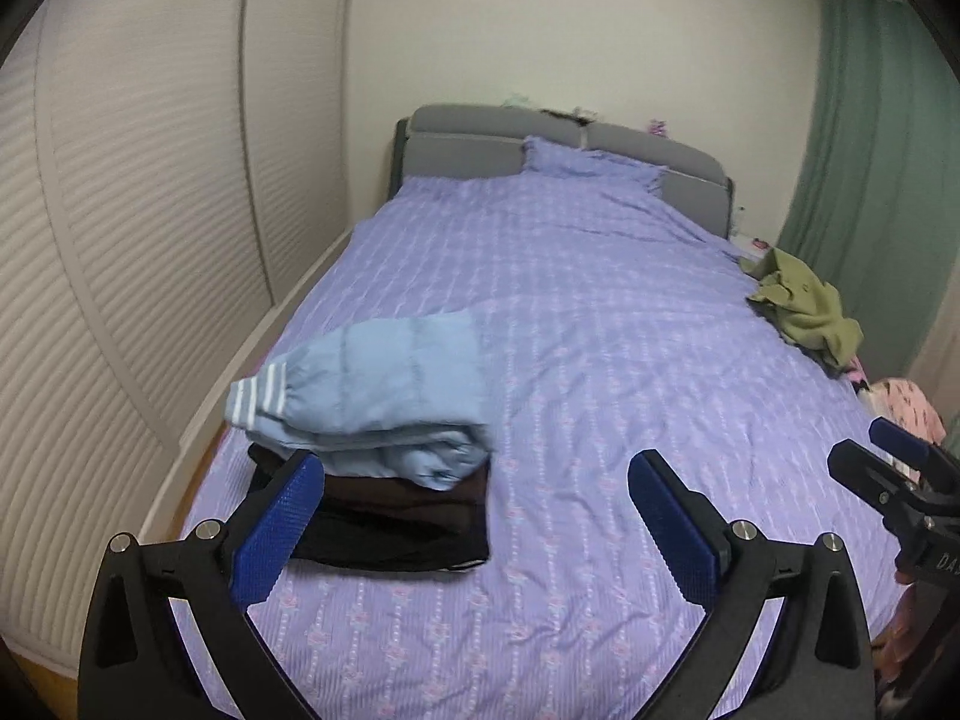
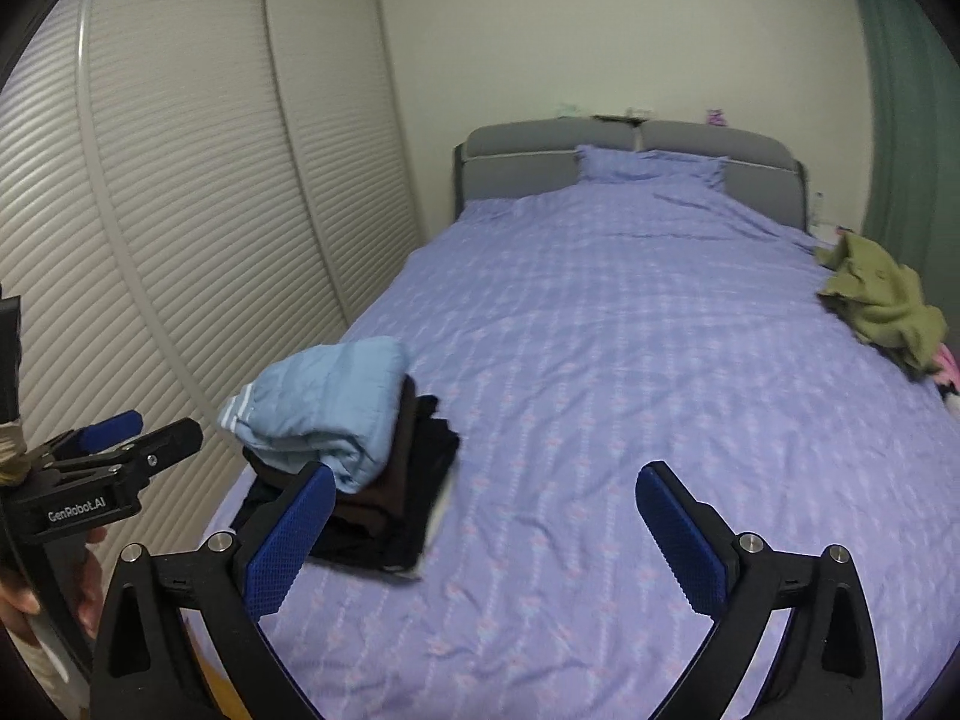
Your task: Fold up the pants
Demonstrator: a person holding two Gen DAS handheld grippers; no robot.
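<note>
Folded pants top the stack — olive garment beyond awaits; left tool, right tool wide, empty.

Left claw spread wide, holding nothing; right claw likewise, side by side.

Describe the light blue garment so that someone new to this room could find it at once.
Start at the purple bed, then its near corner by the slatted closet doors. A stack of folded dark clothes lies there; the light blue garment tops it, the only pale piece, with white stripes at one end.
</note>
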